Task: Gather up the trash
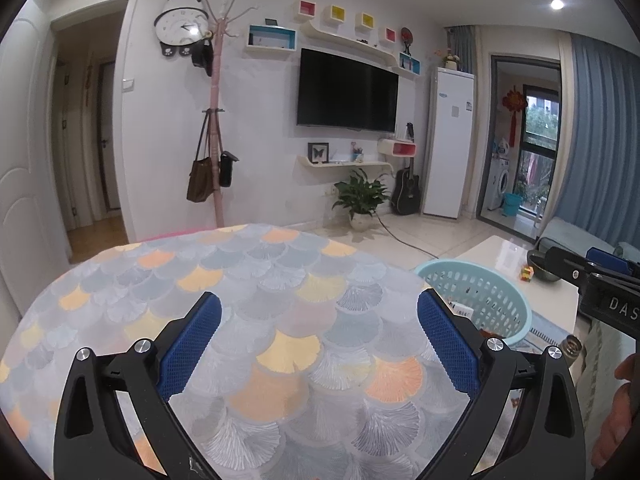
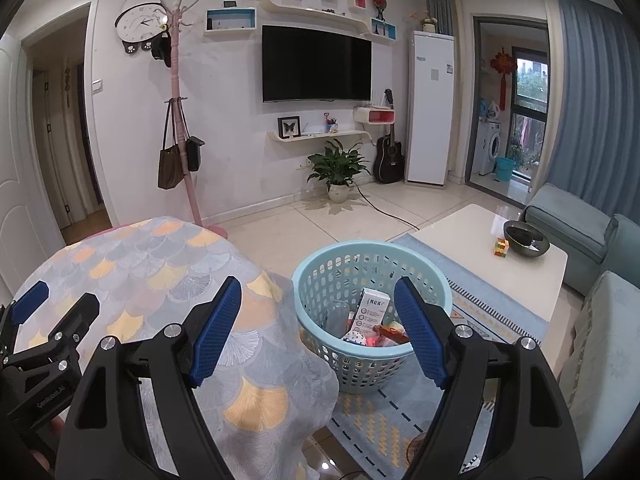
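Both grippers, left (image 1: 319, 330) and right (image 2: 318, 326), are hovering with jaws spread wide, gripping nothing. Trash is lying in the blue basket (image 2: 432, 276) beside the cloth-covered desk (image 2: 168, 268); reaching carelessly risks tipping the basket.

"DAS" on right gripper (image 1: 612, 280); "GenRobot.AI" on left gripper (image 2: 44, 316)

Wall-mounted television (image 2: 316, 63), pink coat stand (image 2: 182, 120), potted plant (image 2: 338, 170), guitar (image 2: 389, 152), white coffee table (image 2: 460, 240).
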